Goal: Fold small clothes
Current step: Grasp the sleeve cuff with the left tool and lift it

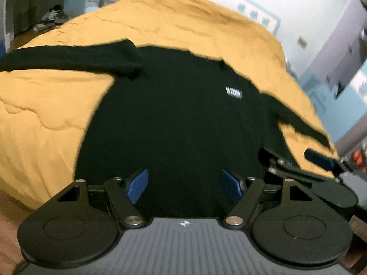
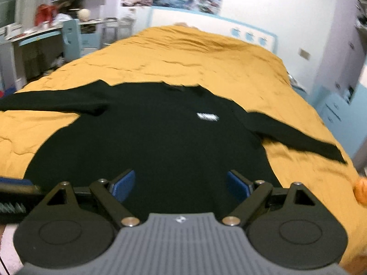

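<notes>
Black sweater is laid flat on yellow bedspread, sleeves spread out sideways. Left gripper and right gripper are held spread wide above the hem, nothing gripped.

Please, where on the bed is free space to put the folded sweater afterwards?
The yellow bedspread is bare beyond the black sweater's collar, toward the headboard wall. A smaller bare patch lies under the left sleeve, at the bed's left edge. The near middle is crowded: sweater body and both open grippers.
</notes>
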The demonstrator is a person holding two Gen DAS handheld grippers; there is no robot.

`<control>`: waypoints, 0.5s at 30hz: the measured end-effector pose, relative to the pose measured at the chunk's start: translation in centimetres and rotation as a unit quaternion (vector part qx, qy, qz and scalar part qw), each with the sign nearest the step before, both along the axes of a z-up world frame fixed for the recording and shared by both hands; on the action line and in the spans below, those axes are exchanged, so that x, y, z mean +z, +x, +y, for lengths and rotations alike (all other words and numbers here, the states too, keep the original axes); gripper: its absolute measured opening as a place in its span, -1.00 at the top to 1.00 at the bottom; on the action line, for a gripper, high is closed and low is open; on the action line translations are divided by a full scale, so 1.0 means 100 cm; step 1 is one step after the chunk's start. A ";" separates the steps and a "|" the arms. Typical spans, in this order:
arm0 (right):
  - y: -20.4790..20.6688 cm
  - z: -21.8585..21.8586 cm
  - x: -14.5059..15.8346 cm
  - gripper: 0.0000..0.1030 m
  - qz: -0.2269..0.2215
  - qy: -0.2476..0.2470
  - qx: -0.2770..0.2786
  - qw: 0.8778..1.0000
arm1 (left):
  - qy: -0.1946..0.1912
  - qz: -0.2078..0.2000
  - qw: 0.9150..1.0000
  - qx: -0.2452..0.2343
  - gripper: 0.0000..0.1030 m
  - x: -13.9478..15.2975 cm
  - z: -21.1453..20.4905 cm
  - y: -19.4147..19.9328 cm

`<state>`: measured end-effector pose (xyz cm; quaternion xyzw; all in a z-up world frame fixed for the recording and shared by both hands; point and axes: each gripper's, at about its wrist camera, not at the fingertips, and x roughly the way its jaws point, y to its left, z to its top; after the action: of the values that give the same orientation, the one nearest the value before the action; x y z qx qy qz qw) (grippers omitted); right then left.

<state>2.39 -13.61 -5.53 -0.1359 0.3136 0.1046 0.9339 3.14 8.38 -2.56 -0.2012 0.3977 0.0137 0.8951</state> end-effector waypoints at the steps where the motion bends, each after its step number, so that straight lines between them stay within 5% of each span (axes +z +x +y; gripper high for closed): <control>1: 0.004 0.006 0.000 -0.61 -0.003 0.003 0.012 1.000 | -0.011 -0.018 1.000 0.008 -0.65 -0.001 0.014 -0.001; 4: 0.021 0.025 0.004 -0.61 -0.010 0.028 0.052 0.998 | -0.057 -0.064 0.996 0.021 -0.66 -0.005 0.061 0.000; 9: 0.054 0.059 0.009 -0.61 -0.013 0.078 0.109 0.991 | -0.097 -0.107 0.982 0.124 -0.66 -0.017 0.163 0.004; 12: 0.073 0.077 0.004 -0.61 -0.012 0.101 0.130 0.986 | -0.125 -0.155 0.957 0.210 -0.66 -0.028 0.232 0.004; 15: 0.091 0.090 -0.008 -0.61 -0.002 0.136 0.132 0.982 | -0.169 -0.194 0.917 0.304 -0.65 -0.050 0.301 0.007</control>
<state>11.53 -4.61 -6.33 -0.0481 0.2738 0.2682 0.9224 3.83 38.44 -7.56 -0.4596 0.1327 0.1783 0.8599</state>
